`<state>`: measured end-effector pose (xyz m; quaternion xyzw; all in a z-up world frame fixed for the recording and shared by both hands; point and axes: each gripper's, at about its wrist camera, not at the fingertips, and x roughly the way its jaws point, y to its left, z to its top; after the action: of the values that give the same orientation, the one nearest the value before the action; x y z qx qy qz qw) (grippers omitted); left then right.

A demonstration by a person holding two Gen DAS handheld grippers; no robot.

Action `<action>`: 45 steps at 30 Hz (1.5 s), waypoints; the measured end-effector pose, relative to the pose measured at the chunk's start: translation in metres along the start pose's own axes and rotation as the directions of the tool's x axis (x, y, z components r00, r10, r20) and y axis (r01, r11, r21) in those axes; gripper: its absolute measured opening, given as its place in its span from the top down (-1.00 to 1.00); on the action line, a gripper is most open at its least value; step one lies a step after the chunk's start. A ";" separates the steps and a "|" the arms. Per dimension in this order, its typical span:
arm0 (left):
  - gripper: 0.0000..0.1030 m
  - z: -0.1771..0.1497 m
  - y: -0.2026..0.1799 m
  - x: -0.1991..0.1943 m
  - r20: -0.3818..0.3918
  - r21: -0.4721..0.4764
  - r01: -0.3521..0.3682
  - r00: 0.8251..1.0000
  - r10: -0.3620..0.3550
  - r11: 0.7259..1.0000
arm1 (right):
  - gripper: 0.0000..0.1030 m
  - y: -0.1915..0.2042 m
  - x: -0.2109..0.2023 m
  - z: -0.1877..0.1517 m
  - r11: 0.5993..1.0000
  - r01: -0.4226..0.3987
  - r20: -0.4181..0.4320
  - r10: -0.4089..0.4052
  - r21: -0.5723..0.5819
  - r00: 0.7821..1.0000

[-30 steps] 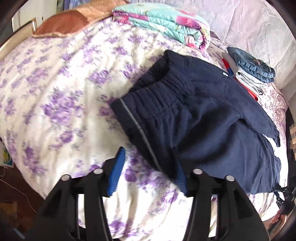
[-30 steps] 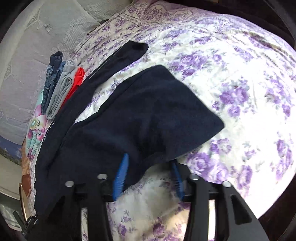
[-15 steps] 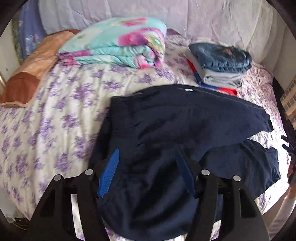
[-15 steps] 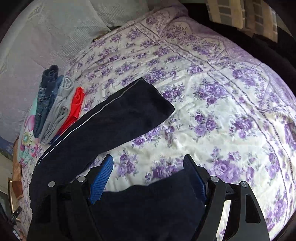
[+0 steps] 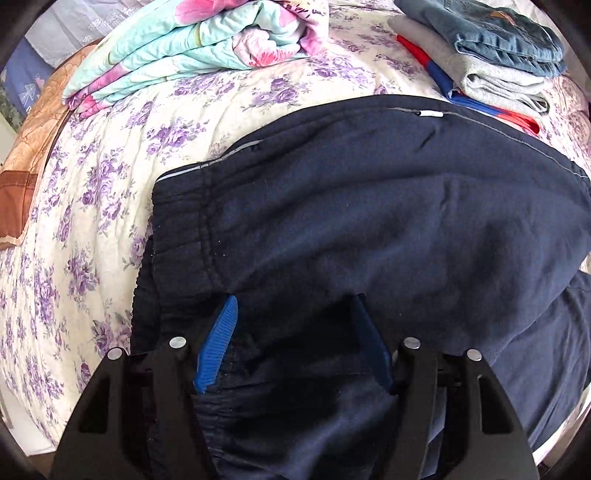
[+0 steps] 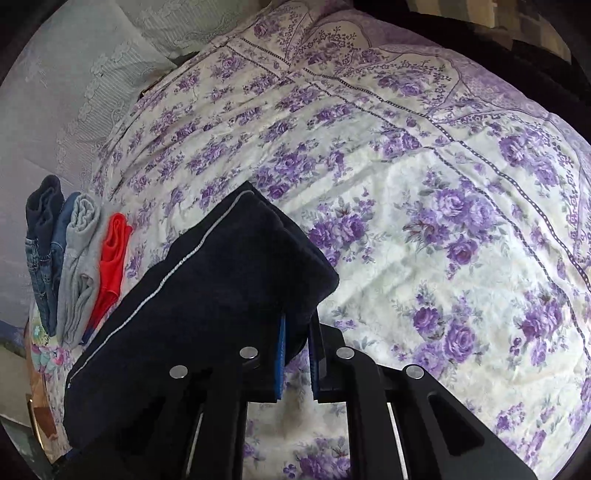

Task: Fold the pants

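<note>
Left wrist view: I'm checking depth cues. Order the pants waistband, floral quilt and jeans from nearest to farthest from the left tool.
1. Waistband, just ahead of the left tool, to the left.
2. Floral quilt, folded, far left.
3. Jeans, atop the far-right stack; roughly as far as the quilt, too close to call.

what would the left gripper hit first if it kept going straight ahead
The navy pants: the open left gripper already has their fabric between its fingers near the waistband. Beyond them lies the floral bedspread, though depth is unclear.

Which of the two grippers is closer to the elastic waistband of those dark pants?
Left. The left gripper sits open right at the waistband of the navy pants. The right gripper is clamped on the stacked leg ends, the opposite end.
</note>
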<state>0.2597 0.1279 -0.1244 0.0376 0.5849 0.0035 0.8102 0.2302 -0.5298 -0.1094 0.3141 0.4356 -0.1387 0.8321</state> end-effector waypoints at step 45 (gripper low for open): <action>0.63 0.078 0.043 -0.013 0.089 0.370 0.192 0.967 -0.240 0.909 | -0.29 0.417 0.044 -0.169 0.243 -0.402 -0.378 0.141 -0.883 0.915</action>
<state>0.3312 0.1654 -0.0847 0.1198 0.5213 -0.1955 0.8220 0.3586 -0.1005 -0.0492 -0.1550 0.4592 0.3282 0.8108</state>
